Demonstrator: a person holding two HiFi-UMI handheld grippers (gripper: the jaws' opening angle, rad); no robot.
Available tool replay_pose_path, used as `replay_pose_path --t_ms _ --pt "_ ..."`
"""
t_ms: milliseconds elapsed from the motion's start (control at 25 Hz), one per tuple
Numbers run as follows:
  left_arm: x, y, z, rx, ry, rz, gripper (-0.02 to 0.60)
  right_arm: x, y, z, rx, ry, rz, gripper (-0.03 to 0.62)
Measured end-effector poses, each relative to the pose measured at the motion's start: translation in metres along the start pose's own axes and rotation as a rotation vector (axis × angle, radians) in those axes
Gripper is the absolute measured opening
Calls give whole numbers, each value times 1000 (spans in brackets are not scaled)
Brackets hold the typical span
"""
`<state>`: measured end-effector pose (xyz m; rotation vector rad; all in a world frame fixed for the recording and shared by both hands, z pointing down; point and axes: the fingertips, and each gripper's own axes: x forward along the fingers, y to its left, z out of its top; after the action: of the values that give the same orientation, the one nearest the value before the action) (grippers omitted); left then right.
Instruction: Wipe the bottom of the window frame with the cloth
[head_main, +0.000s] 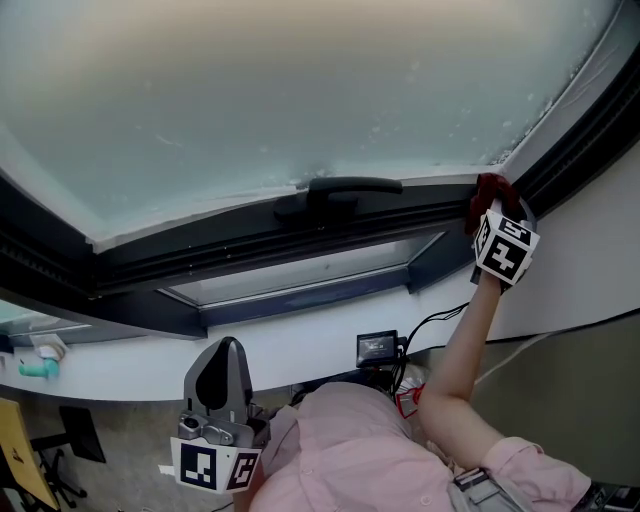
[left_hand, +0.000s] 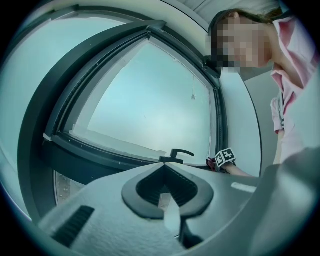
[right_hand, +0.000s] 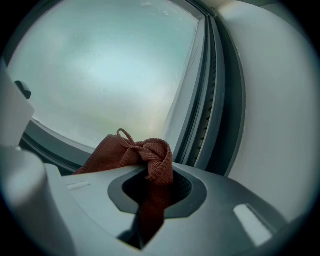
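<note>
We hold the cloth (right_hand: 145, 152), a rust-red waffle weave, pinched in the right gripper (right_hand: 157, 182): its jaws are clamped on a bunched fold, and the rest spills out over the top toward 11 o'clock. In the head view this gripper is up at 2 o'clock, with the cloth pushed into the right-hand corner where the bottom rail (head_main: 250, 235) of the dark window frame meets the upright. The cloth looks to be touching the frame there. The left gripper (head_main: 226, 350) hangs low at 7 o'clock, well apart from the window, jaws pressed together on nothing.

We judge the wipe to be at 1 end of its run. The rail stretches from this corner past the handle (head_main: 345, 190) toward 9 o'clock, and it shows no streak or clean patch that tells us how much is done.
</note>
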<state>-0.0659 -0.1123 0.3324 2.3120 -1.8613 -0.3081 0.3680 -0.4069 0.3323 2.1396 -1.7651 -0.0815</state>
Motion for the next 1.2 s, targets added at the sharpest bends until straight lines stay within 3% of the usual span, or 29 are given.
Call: replay_pose_path --t_ms 160,280,520,720,880,1200 --pt "-4 0 -2 -8 19 -63 2 -11 4 5 -31 -32 -21 61" --pt "-8 -1 -8 -10 43 -113 2 -58 28 23 -39 -113 -1 63" --pt "-19 6 -13 -20 65 -168 2 -162 182 72 -92 -373 376 63" --pt "-36 15 -11 -22 59 -155 2 -195 263 77 -203 -418 539 63" --pt "-48 23 -12 -36 61 -128 2 -194 293 58 -382 -378 565 61" --pt "-40 13 -16 -36 47 -135 2 -190 299 65 -415 -426 587 60"
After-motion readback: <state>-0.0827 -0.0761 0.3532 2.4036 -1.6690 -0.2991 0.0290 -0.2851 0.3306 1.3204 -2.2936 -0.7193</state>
